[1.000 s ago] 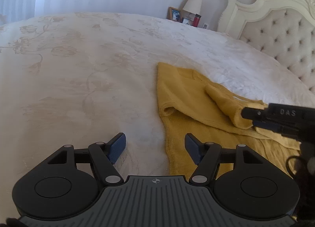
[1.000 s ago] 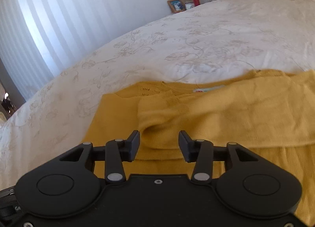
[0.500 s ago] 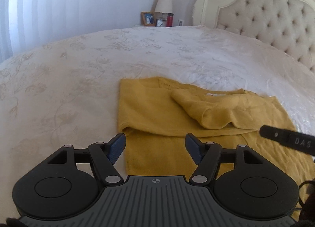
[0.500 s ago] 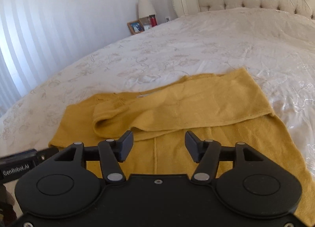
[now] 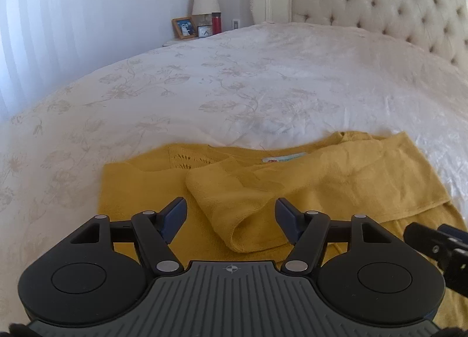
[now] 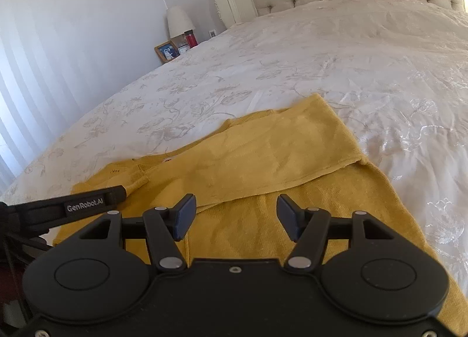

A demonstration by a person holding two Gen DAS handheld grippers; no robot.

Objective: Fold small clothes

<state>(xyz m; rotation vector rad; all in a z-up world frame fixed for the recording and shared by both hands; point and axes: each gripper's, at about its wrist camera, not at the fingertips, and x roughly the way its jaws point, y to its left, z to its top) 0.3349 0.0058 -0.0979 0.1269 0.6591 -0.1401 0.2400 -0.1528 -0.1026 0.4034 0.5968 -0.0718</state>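
sweater: mustard knit, flat on the bedspread, sleeves folded across the chest; lower hem cut off behind both tools
neck label: print too small to read
left gripper: jaws apart, nothing clamped, above a folded cuff
right gripper: jaws just opening, now apart, only flat knit below
nightstand: mostly hidden by bed edge; lamp, photo frame, red bottle blurry
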